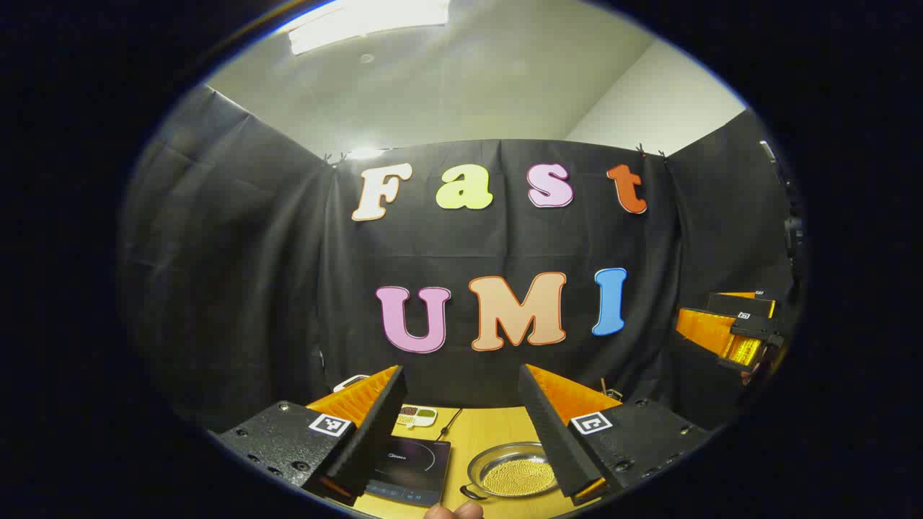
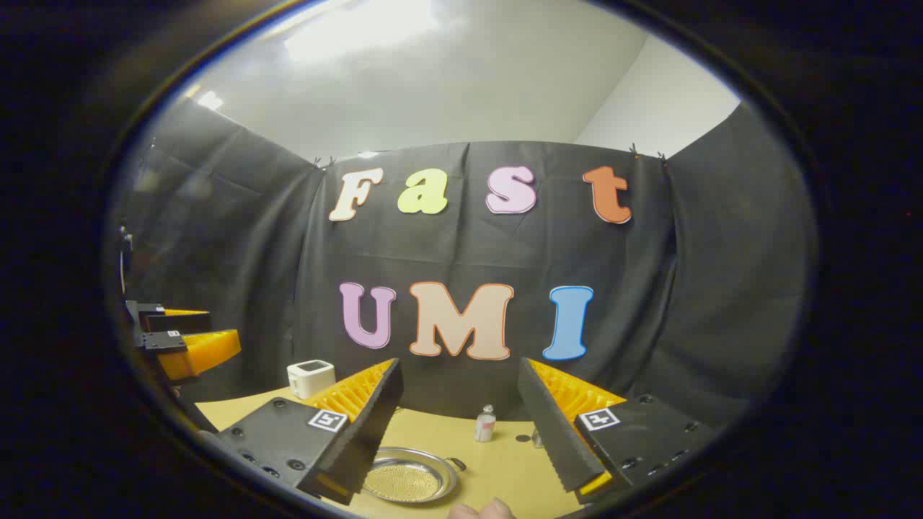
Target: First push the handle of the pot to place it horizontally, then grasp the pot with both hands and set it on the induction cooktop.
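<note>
well above the worktop [image 1: 490, 432], both claws hang in the air with nothing between their fingers. in the left gripper view the left claw [image 1: 461, 418] stands wide, its two ribbed orange-and-black fingers well apart, and between them, lower down, the pot [image 1: 513, 472] sits on the yellow worktop: a shallow metal pan with a perforated, golden-looking bottom and a small dark handle at its near left edge. just beside it on its left lies the black induction cooktop [image 1: 411, 468], apart from the pot. behind the cooktop are a small white dish with compartments [image 1: 417, 416] and a dark cable [image 1: 448, 424].

in the right gripper view the right claw [image 2: 458, 422] is likewise wide and holds nothing. the pot shows low between its fingers, nearer the left one. farther back stand a small bottle [image 2: 485, 424] and a white box-like device [image 2: 311, 378] near the wall. each view also catches the other claw off at its edge.
</note>
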Motion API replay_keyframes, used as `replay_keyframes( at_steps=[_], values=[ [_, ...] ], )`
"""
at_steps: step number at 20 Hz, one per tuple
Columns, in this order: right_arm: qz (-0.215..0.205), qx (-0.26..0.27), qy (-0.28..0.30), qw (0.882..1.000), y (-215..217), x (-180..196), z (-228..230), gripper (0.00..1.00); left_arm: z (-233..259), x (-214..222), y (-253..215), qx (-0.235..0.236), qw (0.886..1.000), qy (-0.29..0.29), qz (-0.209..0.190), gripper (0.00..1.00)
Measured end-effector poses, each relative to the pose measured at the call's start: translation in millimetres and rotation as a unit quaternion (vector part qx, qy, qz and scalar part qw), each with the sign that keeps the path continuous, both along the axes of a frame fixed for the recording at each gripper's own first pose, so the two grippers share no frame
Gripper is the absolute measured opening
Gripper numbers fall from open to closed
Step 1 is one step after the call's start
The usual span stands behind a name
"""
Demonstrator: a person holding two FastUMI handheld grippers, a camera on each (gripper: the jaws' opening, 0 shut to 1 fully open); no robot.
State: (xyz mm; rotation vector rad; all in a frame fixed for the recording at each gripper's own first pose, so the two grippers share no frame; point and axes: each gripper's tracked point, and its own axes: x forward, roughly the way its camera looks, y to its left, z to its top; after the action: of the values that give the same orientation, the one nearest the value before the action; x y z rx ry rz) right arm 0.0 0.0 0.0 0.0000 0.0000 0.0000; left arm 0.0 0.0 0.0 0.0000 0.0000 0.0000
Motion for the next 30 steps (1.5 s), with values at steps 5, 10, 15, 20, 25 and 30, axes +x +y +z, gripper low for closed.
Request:
replay_keyframes(
  at_steps=[5, 10, 15, 20, 25, 30],
  values=[
    [0.002, 0.003, 0.004, 1.000, -4, -8, -4, 0.98, -2, -10, 2, 0.004, 1.000, 0.005, 0.006, 0.94],
    [0.005, 0.005, 0.011, 1.000, -7, -14, -7, 0.98, -3, -17, -1, 0.008, 1.000, 0.008, 0.008, 0.96],
    [0.012, 0.007, 0.021, 1.000, -11, -21, -14, 0.98, -5, -23, -4, 0.006, 1.000, 0.010, 0.013, 0.96],
    [0.023, 0.018, 0.035, 0.999, -17, -20, -24, 0.98, -10, -27, -8, 0.013, 0.999, 0.015, 0.025, 0.94],
    [0.038, 0.023, 0.043, 0.998, -15, -11, -33, 0.84, -14, -36, 1, 0.007, 0.999, 0.021, 0.050, 0.94],
    [0.034, 0.030, 0.051, 0.998, -2, 1, -46, 0.45, -22, -41, 25, 0.013, 0.997, 0.028, 0.064, 0.96]
  ],
)
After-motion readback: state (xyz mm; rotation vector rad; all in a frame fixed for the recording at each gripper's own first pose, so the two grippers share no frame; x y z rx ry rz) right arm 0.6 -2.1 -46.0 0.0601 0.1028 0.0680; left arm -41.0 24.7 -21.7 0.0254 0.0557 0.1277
